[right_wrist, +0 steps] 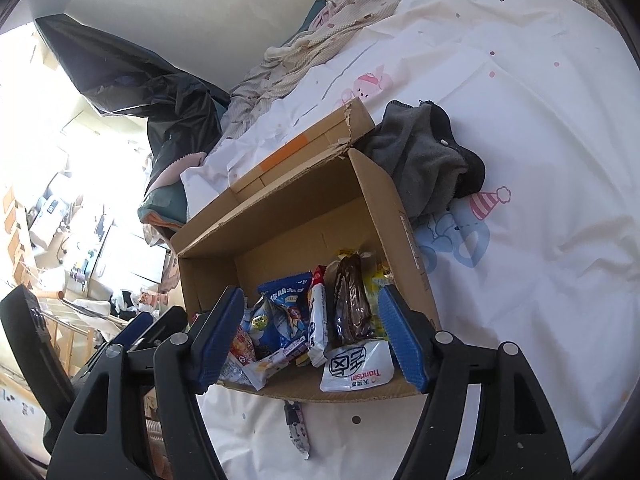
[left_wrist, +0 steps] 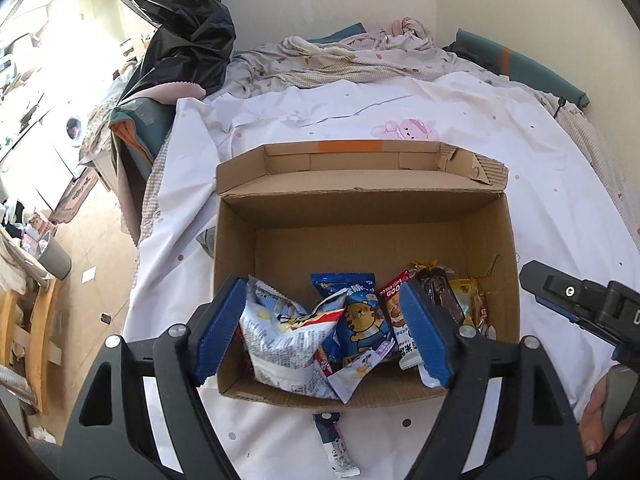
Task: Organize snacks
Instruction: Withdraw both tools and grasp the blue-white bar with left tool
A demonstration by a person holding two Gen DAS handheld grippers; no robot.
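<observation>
An open cardboard box [left_wrist: 360, 208] [right_wrist: 296, 216] stands on the white bed sheet and holds several snack packets. Among them are a white and blue bag [left_wrist: 276, 336], a blue cat packet [left_wrist: 360, 316] [right_wrist: 286, 304], a brown chocolate bar [left_wrist: 438, 292] [right_wrist: 352, 304] and a white Tiantsen pouch [right_wrist: 356, 368]. One small snack bar [left_wrist: 334, 440] [right_wrist: 298, 428] lies on the sheet in front of the box. My left gripper [left_wrist: 324, 332] is open and empty above the box's near side. My right gripper [right_wrist: 312, 336] is open and empty over the box's near right part; it also shows in the left wrist view [left_wrist: 576, 300].
A grey and black garment [right_wrist: 424, 156] lies on the sheet beside the box's right wall. Crumpled bedding [left_wrist: 340, 56] and a black plastic bag [left_wrist: 180, 28] lie at the far end of the bed. The bed's left edge drops to a cluttered floor [left_wrist: 88, 232].
</observation>
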